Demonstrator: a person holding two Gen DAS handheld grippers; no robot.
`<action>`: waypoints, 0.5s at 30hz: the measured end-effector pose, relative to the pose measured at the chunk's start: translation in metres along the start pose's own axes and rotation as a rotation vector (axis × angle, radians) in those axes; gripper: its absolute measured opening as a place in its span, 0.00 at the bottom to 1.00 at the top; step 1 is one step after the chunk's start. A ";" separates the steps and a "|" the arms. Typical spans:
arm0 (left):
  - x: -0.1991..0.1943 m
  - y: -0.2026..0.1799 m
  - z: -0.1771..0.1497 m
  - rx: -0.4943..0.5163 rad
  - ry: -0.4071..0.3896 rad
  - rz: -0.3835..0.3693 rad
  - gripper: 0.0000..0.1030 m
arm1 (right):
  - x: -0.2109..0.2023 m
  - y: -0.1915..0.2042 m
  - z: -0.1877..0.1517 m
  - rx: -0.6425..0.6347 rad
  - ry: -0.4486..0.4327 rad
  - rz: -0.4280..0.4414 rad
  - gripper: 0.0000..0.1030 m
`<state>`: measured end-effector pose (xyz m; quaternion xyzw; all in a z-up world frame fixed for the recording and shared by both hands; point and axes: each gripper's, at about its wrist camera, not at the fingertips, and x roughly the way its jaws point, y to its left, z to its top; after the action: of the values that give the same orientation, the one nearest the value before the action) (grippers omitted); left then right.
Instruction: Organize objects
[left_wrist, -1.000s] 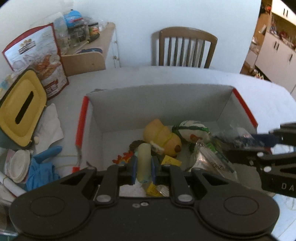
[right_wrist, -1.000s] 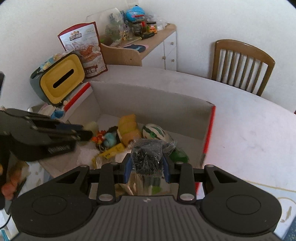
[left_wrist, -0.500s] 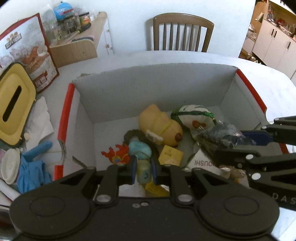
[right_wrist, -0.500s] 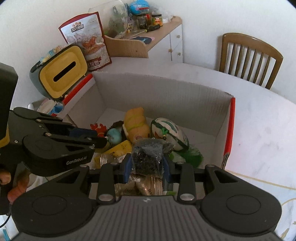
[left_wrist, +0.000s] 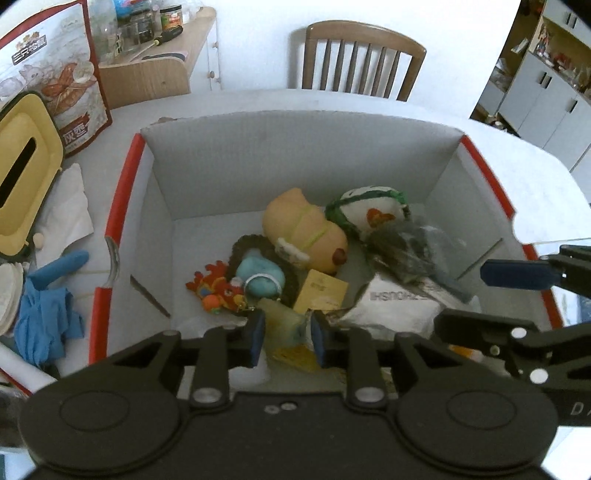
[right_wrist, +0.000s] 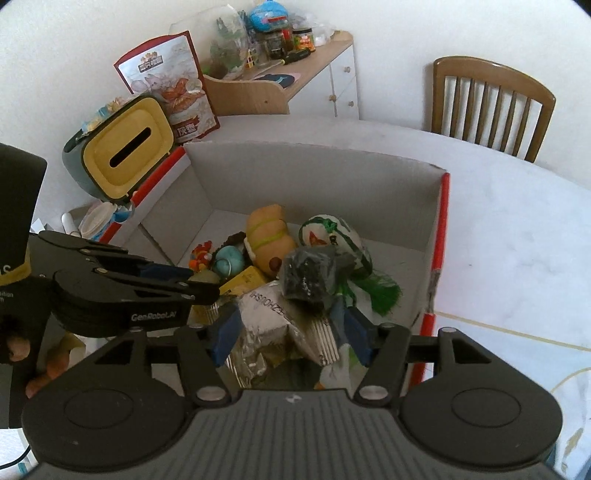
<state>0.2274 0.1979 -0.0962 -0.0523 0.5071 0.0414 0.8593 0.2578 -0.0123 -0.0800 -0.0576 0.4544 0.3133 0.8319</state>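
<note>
Both grippers over cardboard box (left_wrist: 303, 155). Left gripper (left_wrist: 287, 338) jaws opening, pale yellowish tube (left_wrist: 284, 321) loose between them at near wall. Right gripper (right_wrist: 291, 332) jaws opening, dark crinkly packet (right_wrist: 308, 275) lying free on silver pouch (right_wrist: 269, 314), near right corner. Packet likely light, soft, slippery; pinch at gathered top.

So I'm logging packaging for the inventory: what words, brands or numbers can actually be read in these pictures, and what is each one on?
"GenRoboAI": side of the left gripper.
"ZHOUSH", seen upside down and cut off: silver foil pouch in the box.
"灰枣": red label on the big snack bag beside the box.
"D": right gripper, the rest out of frame.
Top line on the snack bag and the print on the yellow packet: too small or blurred to read.
</note>
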 end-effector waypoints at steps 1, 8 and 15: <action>-0.002 -0.001 -0.001 -0.001 -0.004 -0.004 0.27 | -0.003 -0.001 -0.001 0.003 -0.004 -0.002 0.63; -0.026 -0.009 -0.008 -0.002 -0.044 -0.037 0.35 | -0.031 0.001 -0.004 -0.004 -0.040 0.003 0.65; -0.063 -0.017 -0.013 0.022 -0.133 -0.039 0.53 | -0.073 0.004 -0.009 -0.030 -0.105 0.024 0.65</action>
<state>0.1879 0.1780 -0.0462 -0.0498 0.4484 0.0224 0.8922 0.2207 -0.0462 -0.0268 -0.0482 0.4059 0.3324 0.8499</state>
